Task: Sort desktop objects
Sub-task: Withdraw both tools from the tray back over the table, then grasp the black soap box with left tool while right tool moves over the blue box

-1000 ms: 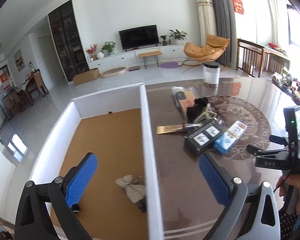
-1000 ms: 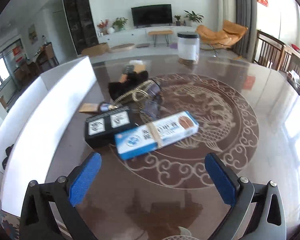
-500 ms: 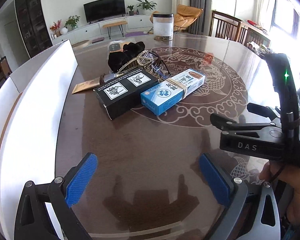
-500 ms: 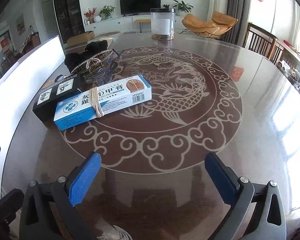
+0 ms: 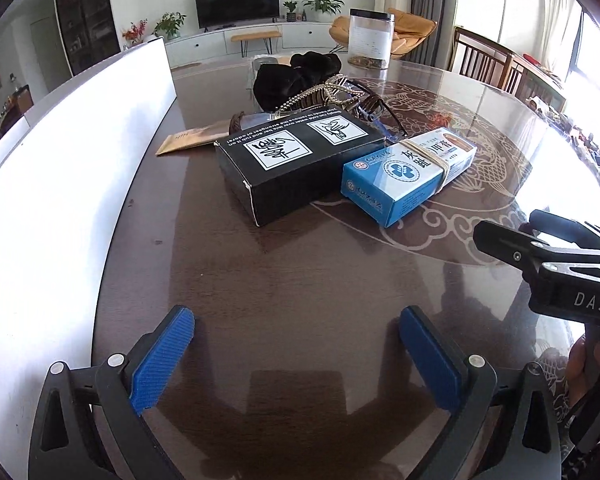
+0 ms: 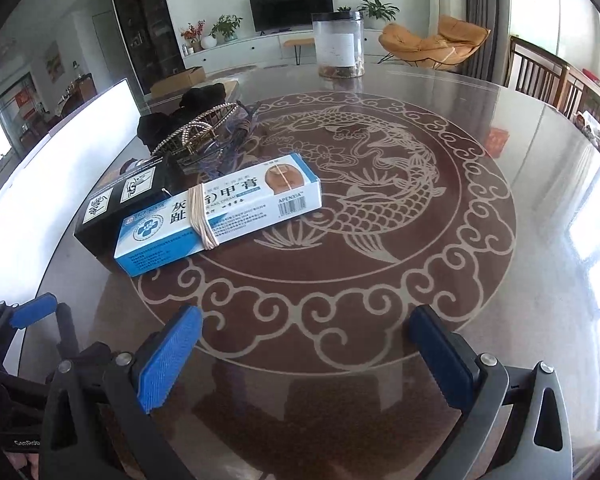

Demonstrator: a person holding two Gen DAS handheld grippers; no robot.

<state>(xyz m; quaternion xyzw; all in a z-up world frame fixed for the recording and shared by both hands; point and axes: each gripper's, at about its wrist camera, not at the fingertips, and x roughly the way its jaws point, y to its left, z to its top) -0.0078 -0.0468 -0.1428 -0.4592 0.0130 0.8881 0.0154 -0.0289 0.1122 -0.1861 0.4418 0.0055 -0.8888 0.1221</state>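
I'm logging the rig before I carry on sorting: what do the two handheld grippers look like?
Both match: the left gripper and right gripper have dark grey plastic frames with silver screw heads and two ribbed blue pads. Seen from the left wrist view, the right gripper body is black and marked "DAS" in white. No cables or sleeves are clearly visible.

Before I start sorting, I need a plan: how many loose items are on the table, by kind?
Cardboard boxes: 2, black box and blue ointment box
Clear jar: 1
Black cloth: 1
Beaded band: 1
Eyeglasses: 1
Tan packet: 1
Total: 7
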